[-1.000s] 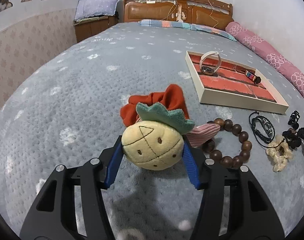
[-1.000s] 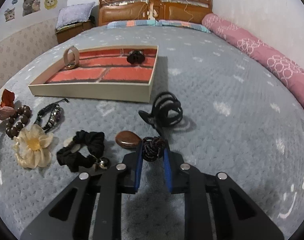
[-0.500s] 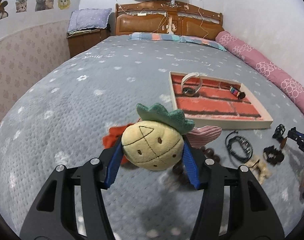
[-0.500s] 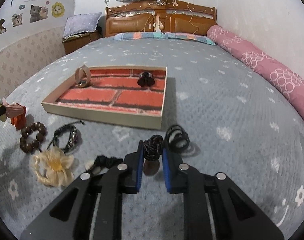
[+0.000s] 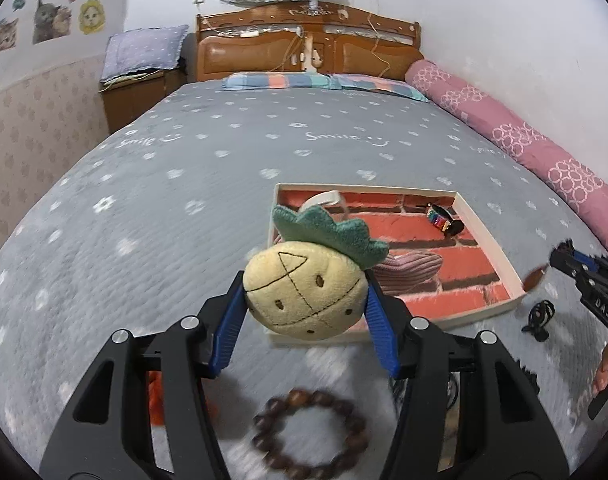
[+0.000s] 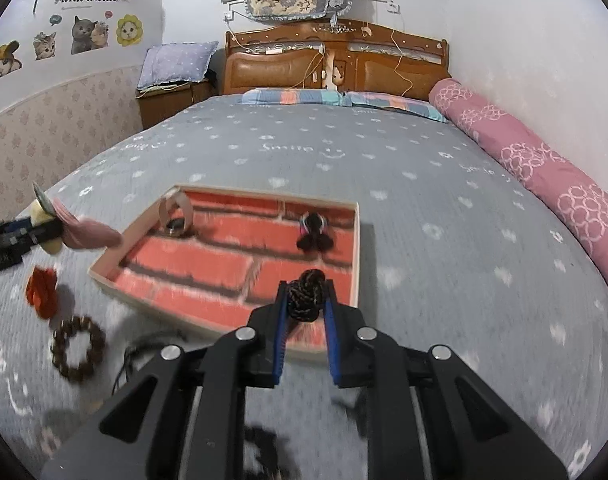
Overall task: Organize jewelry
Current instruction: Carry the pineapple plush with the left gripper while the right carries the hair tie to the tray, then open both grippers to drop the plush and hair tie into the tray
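Where grey quilted bedspread point(image 5: 183, 184) is backed by carved wooden headboard point(image 5: 308, 46), plush pineapple scrunchie point(image 5: 308, 292) is pinched by left gripper point(image 5: 304, 312), braided black hair tie point(image 6: 305, 298) by right gripper point(image 6: 306, 322), over brick-print tray point(image 6: 358, 252).

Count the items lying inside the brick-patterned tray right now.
2: a beige band in the tray's far left corner, and a black hair tie toward its far right. Others may be hidden behind the grippers.

Both tools clamped, held up side by side

The left tool point(image 5: 306, 304) has its blue fingers point(image 5: 228, 326) pressed against a plush pineapple hair tie point(image 5: 304, 294); the right tool point(image 6: 306, 312) pinches a dark braided hair tie point(image 6: 304, 296), fingers narrowly spaced.
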The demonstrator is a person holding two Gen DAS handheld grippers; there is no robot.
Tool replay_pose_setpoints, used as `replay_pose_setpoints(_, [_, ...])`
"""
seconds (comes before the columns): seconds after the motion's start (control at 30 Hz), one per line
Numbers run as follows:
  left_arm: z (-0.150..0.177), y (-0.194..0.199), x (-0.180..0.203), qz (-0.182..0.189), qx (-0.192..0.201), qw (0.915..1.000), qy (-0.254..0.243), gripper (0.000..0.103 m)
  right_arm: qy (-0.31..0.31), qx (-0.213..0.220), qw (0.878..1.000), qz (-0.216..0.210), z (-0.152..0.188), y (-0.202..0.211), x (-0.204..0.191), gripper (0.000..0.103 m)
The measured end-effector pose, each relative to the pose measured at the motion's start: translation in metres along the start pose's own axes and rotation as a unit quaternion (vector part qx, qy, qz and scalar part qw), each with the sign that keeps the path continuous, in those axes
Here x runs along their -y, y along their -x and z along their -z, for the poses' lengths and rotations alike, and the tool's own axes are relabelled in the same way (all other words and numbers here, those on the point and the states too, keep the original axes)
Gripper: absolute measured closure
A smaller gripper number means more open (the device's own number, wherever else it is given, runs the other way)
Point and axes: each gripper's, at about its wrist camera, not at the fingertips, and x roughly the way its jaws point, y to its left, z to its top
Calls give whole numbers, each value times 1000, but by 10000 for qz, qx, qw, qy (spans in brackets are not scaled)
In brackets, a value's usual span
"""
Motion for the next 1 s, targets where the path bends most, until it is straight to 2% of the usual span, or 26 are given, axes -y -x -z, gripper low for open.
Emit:
replay_pose_setpoints(0.2, [-15,-51,21,-19,-231,9997,-86,48,-232,-101,9996,-138,-33,-48,-3,86])
replay_pose_setpoints(0.33, [-16,-88,22,-40,-508,9987,-37,48,-367,-213,9988,-229,-40,-80,-5,86])
replay_pose_setpoints(0.43, [-14,-115,25,-112,-661,9977,-116,48,-268,-362,9989,-137,-38,-106,-10,86])
replay_pose_setpoints(0.7, [-13,-155,21,-307,-879,9955,-188,48,-311,-607,9976,151,-24,-139,3,86])
replay_pose_setpoints(1.0, [-21,-171,24,-435,-926,9945,-221,47,-628,-1017,9922,353,-17,-164,20,86])
